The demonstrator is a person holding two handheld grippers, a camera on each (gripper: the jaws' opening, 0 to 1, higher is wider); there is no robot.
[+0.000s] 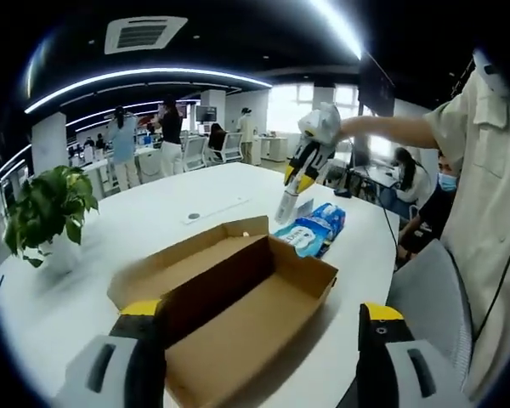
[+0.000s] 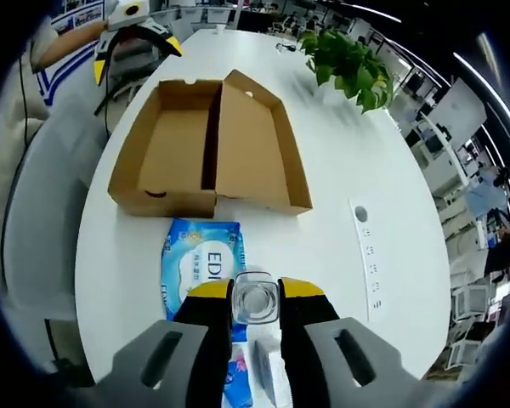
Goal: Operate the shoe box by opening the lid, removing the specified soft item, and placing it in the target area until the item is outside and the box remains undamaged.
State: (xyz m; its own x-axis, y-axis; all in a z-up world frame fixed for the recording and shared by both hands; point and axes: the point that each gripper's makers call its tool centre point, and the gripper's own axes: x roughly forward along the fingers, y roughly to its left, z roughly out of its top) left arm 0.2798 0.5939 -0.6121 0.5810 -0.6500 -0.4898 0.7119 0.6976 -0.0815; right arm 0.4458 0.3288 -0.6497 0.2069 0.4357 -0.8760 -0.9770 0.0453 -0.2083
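Brown cardboard shoe box (image 2: 206, 149) is lying open and empty at upper centre, blue soft tissue pack (image 2: 201, 268) is resting outside on white table (image 2: 340, 170), right gripper (image 2: 255, 299) jaws being held near-closed around nothing graspable, left gripper (image 1: 255, 336) jaws spread wide, leaving only withdrawal.

The right gripper (image 2: 256, 299) looked down over a white table (image 2: 340, 170), its yellow-tipped jaws drawn close on either side of a small clear item whose nature could not be told. Just beyond the jaws lay a blue soft pack (image 2: 201, 263) with white lettering, flat on the table and outside the box. Past it stood the brown cardboard shoe box (image 2: 178, 144), open, its lid (image 2: 255, 144) folded back alongside and lying flat. The left gripper (image 2: 132, 38) hung beyond the box's far corner, held from a sleeve (image 2: 17, 127) at the view's edge. A green potted plant (image 2: 348, 59) stood further off, and a white power strip (image 2: 367, 255) was set in the table.
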